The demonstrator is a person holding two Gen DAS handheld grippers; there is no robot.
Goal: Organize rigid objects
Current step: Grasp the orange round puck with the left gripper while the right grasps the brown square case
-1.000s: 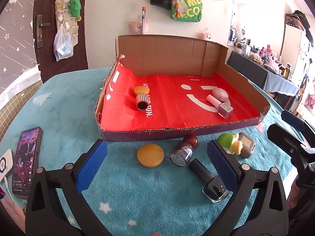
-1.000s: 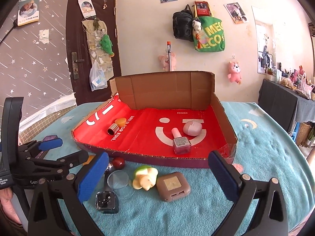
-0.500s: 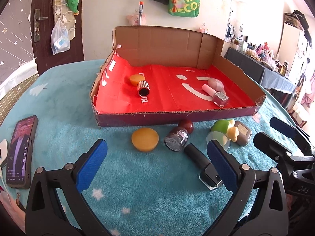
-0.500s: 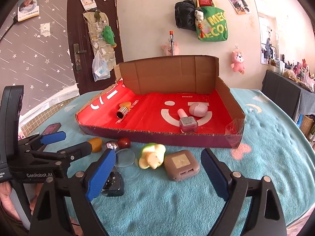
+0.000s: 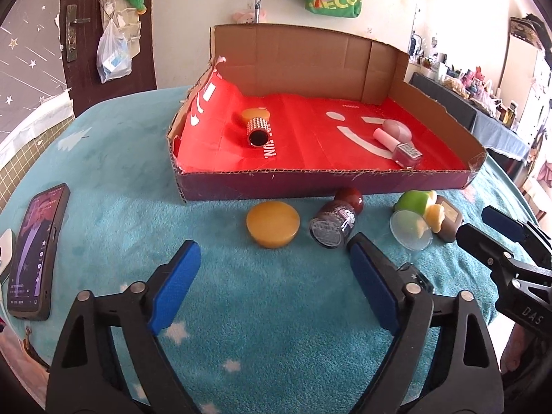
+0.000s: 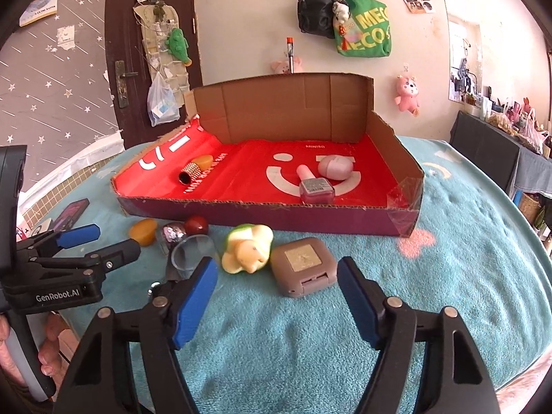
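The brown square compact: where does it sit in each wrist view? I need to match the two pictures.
Left wrist view: brown square compact at far right, mostly hidden behind the green and yellow toy.
Right wrist view: centre, on the teal cloth just ahead of the right gripper.
Shared landmark: the cardboard tray directly behind it in both.

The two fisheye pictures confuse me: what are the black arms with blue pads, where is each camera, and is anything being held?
They are hand-held claws, one in each of a person's hands, with a camera on each looking along its fingers. The left claw faces a round yellow puck and a glittery dark jar on the teal blanket. The right claw faces a brown square compact and a green and cream toy. Behind stands a red-lined cardboard tray. Both claws have just been closing, with nothing between the pads yet.
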